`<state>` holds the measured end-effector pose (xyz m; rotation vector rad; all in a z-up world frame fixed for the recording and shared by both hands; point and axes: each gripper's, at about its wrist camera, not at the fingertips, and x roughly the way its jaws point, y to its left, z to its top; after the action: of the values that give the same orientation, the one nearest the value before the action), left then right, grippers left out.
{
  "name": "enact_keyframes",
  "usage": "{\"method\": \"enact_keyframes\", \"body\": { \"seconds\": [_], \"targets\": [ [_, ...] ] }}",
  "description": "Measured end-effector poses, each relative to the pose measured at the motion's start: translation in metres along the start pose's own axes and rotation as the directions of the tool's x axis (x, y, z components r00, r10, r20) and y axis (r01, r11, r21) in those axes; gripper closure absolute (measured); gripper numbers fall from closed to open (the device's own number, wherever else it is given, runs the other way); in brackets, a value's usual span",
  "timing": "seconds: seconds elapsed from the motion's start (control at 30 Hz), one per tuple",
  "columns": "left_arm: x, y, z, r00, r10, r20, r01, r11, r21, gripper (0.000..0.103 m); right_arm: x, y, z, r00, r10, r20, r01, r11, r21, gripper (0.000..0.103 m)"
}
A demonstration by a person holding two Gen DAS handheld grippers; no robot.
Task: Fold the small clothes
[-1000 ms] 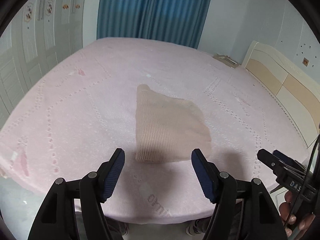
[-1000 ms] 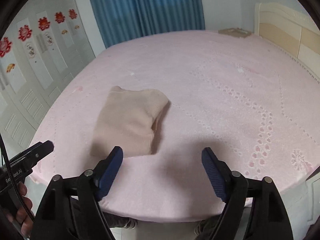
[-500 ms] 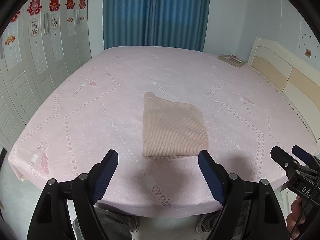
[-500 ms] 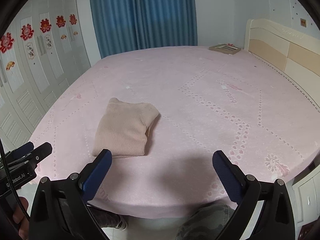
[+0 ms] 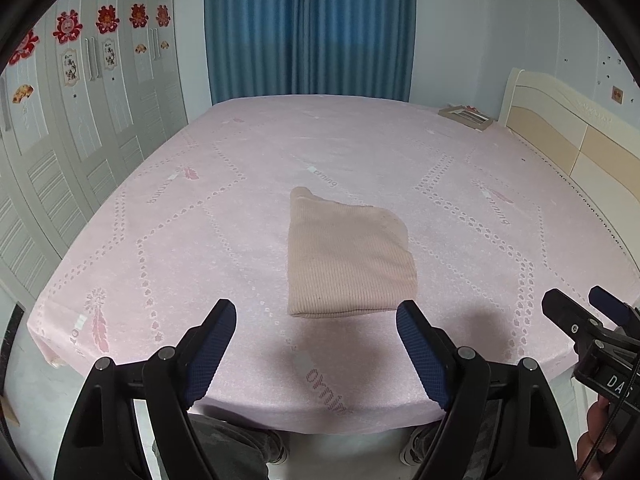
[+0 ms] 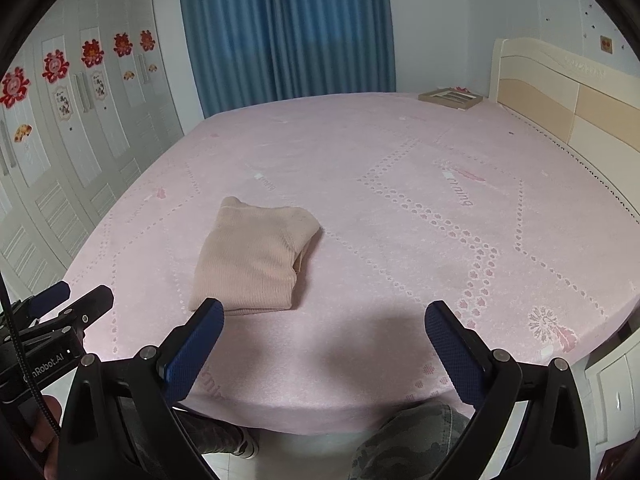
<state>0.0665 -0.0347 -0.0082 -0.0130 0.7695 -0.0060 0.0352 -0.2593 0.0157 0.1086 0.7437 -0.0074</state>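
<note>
A beige ribbed knit garment [image 5: 347, 258] lies folded into a compact rectangle on the pink bed [image 5: 200, 240]; the right wrist view has it at left of centre [image 6: 252, 260]. My left gripper [image 5: 316, 316] is open, held above the bed's near edge, short of the garment, nothing between its blue pads. My right gripper [image 6: 324, 316] is open wide, to the right of the garment and apart from it. Each gripper shows at the side of the other's view: the right one [image 5: 584, 316], the left one [image 6: 72, 302].
A cream headboard [image 6: 560, 92] bounds the bed on the right. A flat framed object [image 6: 450, 98] lies at the bed's far right corner. White wardrobe doors [image 5: 60, 140] line the left, blue curtains [image 5: 308, 28] hang behind. A person's legs [image 6: 400, 440] stand at the near edge.
Both grippers have pulled back and up from the folded garment, and their jaws have widened. The garment has stayed in place on the bed.
</note>
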Motion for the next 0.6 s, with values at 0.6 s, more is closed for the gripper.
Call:
{"method": "enact_keyframes", "body": {
  "seconds": [0.6],
  "targets": [
    [-0.0018, 0.0092, -0.0023, 1.0, 0.017, -0.005, -0.017, 0.999, -0.029, 0.021, -0.0078, 0.0045, 0.0006, 1.0, -0.007, -0.003, 0.007, 1.0, -0.003, 0.004]
  ]
}}
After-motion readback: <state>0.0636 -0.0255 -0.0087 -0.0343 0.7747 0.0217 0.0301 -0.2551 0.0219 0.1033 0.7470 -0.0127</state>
